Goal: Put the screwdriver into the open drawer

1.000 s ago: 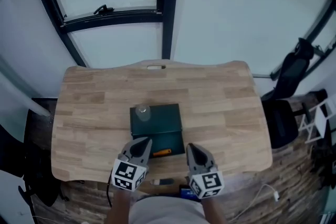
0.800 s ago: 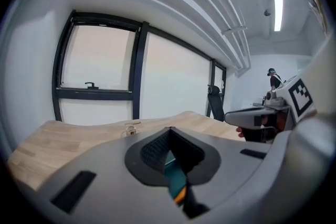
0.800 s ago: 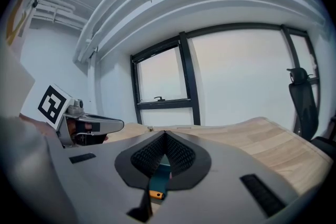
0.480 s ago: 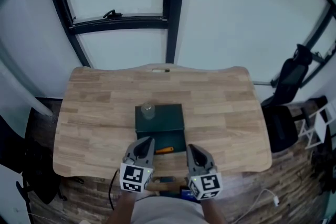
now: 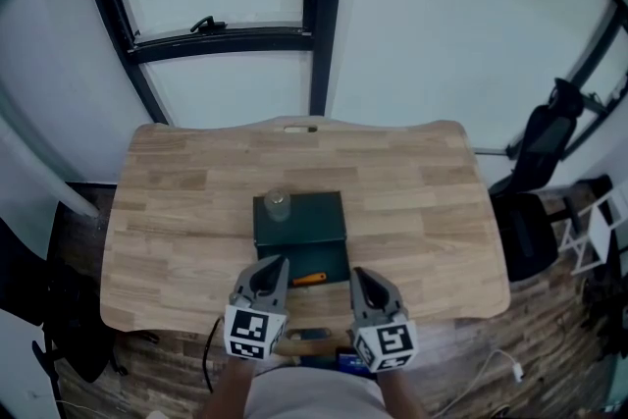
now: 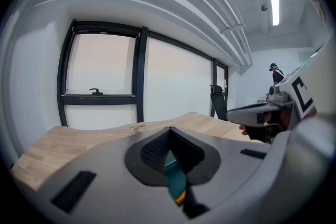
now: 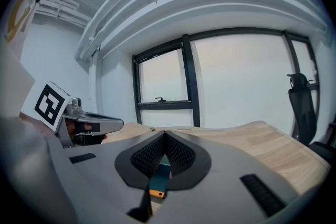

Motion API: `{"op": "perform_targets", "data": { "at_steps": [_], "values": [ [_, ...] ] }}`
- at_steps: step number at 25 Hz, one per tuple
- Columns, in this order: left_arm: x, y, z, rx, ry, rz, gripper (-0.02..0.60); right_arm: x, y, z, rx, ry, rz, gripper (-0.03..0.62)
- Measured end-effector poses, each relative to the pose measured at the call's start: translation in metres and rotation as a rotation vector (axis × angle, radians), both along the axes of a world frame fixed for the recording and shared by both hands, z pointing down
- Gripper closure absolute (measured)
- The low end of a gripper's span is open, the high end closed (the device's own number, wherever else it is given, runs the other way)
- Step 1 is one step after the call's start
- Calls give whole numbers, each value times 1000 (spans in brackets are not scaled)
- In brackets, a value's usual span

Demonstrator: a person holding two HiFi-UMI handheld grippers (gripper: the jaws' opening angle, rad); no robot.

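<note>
A dark green box [image 5: 299,216] stands on the wooden table [image 5: 177,211], its drawer [image 5: 329,262] pulled open toward me. The orange-handled screwdriver [image 5: 309,279] lies inside the drawer; a sliver of it shows below the jaws in the left gripper view [image 6: 180,198] and the right gripper view [image 7: 156,194]. My left gripper [image 5: 277,264] hovers at the drawer's near left, shut and empty. My right gripper [image 5: 358,275] hovers at the drawer's near right, also shut and empty. In both gripper views the jaw tips meet, left gripper [image 6: 169,131] and right gripper [image 7: 165,134].
A small clear cup [image 5: 278,204] stands on top of the box. A black chair [image 5: 545,142] sits off the table's right end. A black-framed window [image 5: 324,15] lies behind the table. A white cable [image 5: 500,358] trails on the floor at lower right.
The head view has shifted slightly. Both grippers stay shut beside the drawer, and the screwdriver stays in it.
</note>
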State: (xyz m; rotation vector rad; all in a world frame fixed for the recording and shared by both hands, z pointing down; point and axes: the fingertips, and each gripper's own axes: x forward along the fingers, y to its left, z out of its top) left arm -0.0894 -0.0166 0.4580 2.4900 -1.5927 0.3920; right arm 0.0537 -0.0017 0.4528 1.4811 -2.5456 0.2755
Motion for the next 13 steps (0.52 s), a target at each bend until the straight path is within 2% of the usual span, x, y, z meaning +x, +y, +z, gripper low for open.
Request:
{"op": "perform_targets", "data": {
  "at_steps": [5,13],
  "values": [
    [-4,-2,1,-3,-3,-7,583,-4,-5,0,31,2,-18,597],
    [-5,-9,0,3,-5,-8,582,-4,-11,0,3,11,-15,597]
  ]
}}
